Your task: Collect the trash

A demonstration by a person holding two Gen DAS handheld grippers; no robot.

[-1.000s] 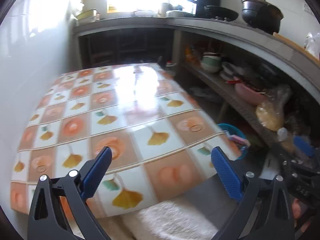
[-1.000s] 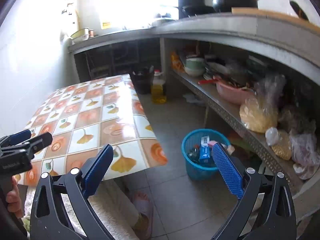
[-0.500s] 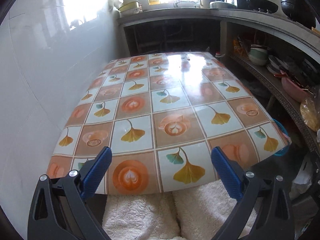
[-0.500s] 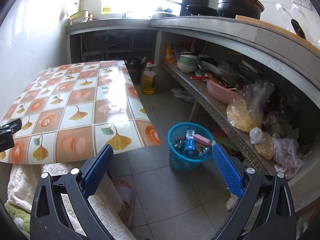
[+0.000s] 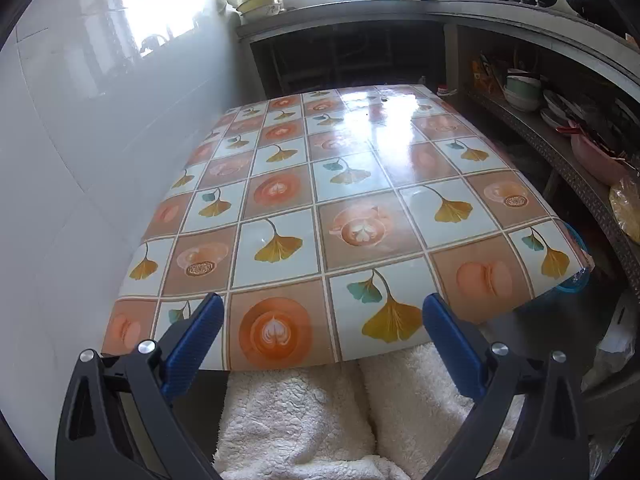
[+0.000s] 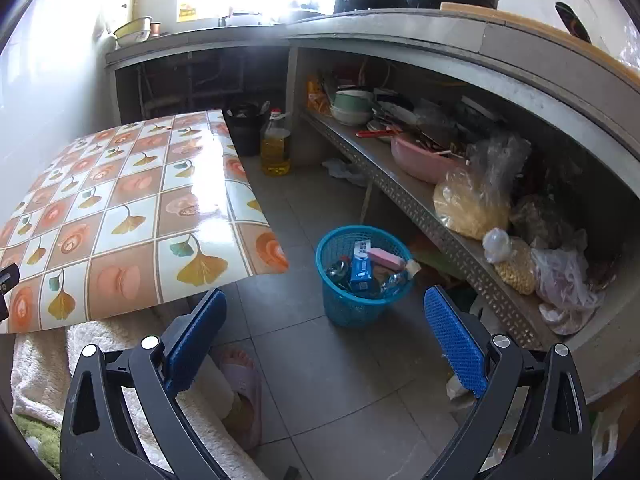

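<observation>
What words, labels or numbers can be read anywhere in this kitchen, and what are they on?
Nothing can be read for certain.
Blue packet in the blue basket: white print, too small and blurred.
Yellow sign by the window: dark marks, washed out by glare.
Oil bottle on the floor: no readable label.
Orange packets on the shelf: print blurred.
Tablecloth: pictures only, no words.

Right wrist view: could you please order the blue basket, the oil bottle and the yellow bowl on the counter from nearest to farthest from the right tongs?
1. Blue basket: on the floor just ahead of the right tongs, holding trash.
2. Oil bottle: farther back on the floor, past the table's far corner.
3. Yellow bowl: farthest, on the counter's far left end.
</observation>
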